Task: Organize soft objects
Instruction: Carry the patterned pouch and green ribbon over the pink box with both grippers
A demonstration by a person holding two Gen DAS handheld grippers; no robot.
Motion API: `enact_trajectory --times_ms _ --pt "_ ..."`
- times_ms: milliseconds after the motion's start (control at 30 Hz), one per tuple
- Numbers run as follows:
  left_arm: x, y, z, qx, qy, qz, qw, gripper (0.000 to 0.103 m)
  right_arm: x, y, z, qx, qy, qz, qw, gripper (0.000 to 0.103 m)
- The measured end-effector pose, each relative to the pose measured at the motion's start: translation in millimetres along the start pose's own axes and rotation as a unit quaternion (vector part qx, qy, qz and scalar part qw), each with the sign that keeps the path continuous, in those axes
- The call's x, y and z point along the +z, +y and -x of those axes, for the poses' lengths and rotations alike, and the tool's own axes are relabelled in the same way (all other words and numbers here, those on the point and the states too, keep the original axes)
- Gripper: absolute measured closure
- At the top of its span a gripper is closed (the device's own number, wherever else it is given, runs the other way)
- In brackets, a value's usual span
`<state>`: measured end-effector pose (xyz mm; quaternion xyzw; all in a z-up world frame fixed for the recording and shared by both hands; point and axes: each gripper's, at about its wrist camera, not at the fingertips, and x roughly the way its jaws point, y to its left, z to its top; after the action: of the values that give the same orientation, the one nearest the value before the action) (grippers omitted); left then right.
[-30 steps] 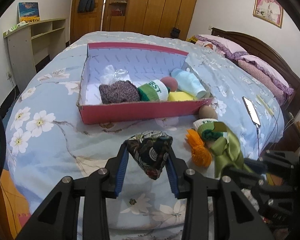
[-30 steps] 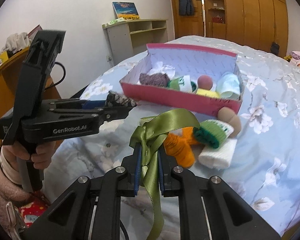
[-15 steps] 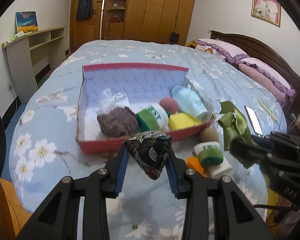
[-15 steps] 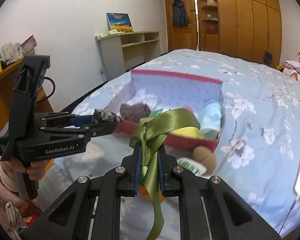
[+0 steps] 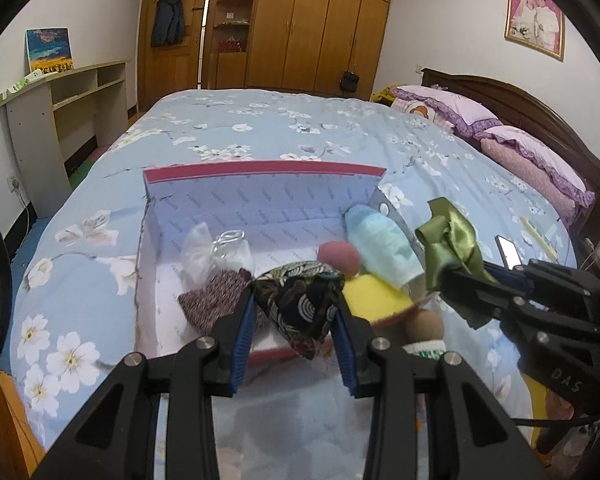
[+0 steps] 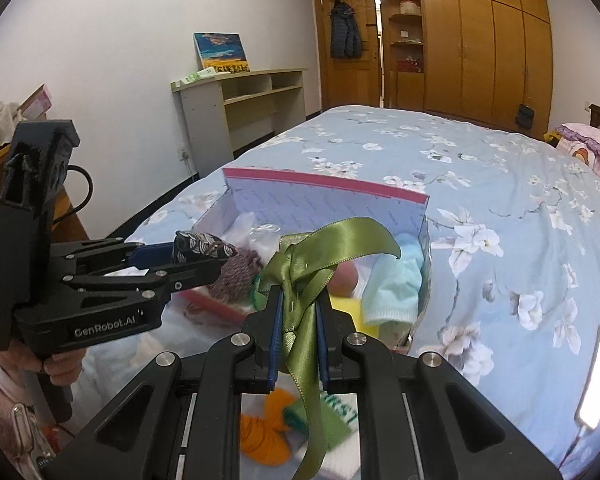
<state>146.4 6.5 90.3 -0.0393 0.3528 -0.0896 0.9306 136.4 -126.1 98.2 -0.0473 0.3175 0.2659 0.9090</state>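
Observation:
My left gripper (image 5: 296,312) is shut on a dark patterned cloth pouch (image 5: 302,304) and holds it above the near edge of the pink box (image 5: 260,170). My right gripper (image 6: 298,312) is shut on a green satin ribbon bow (image 6: 320,252), raised just right of the box; the bow also shows in the left wrist view (image 5: 452,248). Inside the box lie a knitted dark sock (image 5: 216,300), a white bag (image 5: 216,250), a pink ball (image 5: 340,256), a yellow sponge (image 5: 374,300) and a light blue sock (image 5: 384,244).
The box stands on a blue flowered bed (image 5: 284,128). An orange knit item (image 6: 264,436), a green-and-white sock (image 6: 336,420) and a brown ball (image 5: 424,324) lie on the bed in front of the box. A phone (image 6: 598,376) lies to the right. Pillows (image 5: 532,156) at far right.
Both grippers have risen and moved forward toward the box, carrying the pouch and the bow. The loose items on the bed now lie below and behind the fingertips.

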Motion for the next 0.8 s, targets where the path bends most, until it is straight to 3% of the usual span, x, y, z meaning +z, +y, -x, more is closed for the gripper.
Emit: enact_trajectory --times_ms 800 --pt "18 13 -64 0.018 0.018 0.011 0.9996 0.065 30 -25 -61 -0.016 0.009 -0.012 1.0 0.087"
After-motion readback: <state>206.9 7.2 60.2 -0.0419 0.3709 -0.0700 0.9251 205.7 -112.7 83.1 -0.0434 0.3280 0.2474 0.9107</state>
